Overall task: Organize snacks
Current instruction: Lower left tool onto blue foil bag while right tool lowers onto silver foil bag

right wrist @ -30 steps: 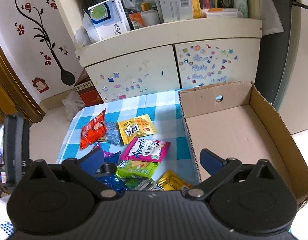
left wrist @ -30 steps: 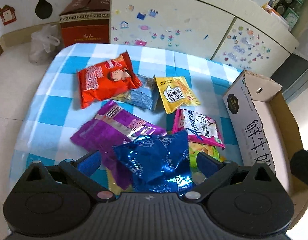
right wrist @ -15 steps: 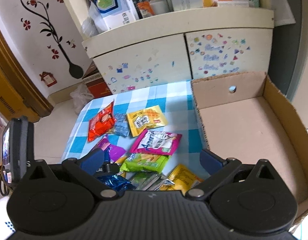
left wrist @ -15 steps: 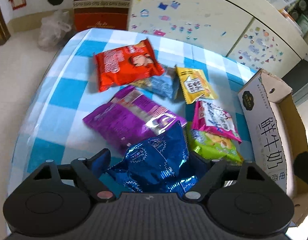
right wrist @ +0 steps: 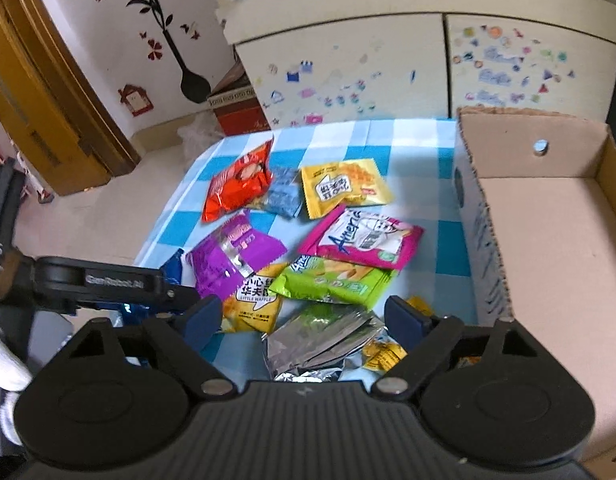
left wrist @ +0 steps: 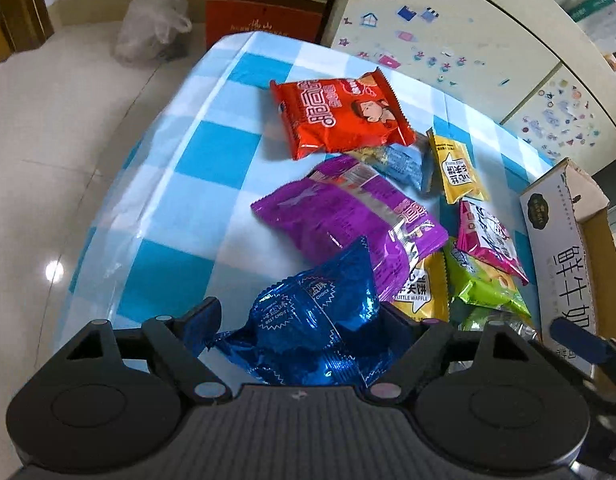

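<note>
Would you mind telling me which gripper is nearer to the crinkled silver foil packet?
Right. The right gripper has the crinkled silver foil packet lying between its open jaws, which have just been closing. The left gripper is off to the side, clamped on the shiny blue foil packet.

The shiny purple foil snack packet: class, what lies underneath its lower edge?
Under the shiny purple foil snack packet a yellow waffle packet pokes out; its upper part is covered. The crinkled blue foil packet overlaps the purple one's edge, hiding what lies beneath there.
</note>
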Tool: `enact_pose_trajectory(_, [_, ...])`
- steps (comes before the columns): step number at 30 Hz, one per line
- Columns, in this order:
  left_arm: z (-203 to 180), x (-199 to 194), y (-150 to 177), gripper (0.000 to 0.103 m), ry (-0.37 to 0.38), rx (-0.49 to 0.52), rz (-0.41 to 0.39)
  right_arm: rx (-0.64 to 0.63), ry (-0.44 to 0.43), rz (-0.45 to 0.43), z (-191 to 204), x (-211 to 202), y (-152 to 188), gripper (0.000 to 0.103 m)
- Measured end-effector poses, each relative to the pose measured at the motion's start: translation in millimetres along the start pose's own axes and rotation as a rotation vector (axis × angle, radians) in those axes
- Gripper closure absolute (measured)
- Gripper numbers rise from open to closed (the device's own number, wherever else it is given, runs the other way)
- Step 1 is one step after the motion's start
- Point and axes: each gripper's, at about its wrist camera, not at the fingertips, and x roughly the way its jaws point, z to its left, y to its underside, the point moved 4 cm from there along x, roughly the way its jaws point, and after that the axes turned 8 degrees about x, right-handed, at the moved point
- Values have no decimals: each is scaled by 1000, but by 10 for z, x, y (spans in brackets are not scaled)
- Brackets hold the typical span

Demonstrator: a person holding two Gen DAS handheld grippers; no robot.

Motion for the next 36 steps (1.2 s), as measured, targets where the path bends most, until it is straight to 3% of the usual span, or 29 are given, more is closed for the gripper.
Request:
enact_pose_trajectory(11, [49,63,35,15,-32,6,37,-6,26,39,-57,363,71,14])
enact_pose_trajectory(21, [176,-14,63,11,-59,-7,40,-141,-87,189,173,355,364,14])
enact_pose_trajectory(36, [221,163,166,2,-85,-3,94,-173,-18,202,262,487,423,9])
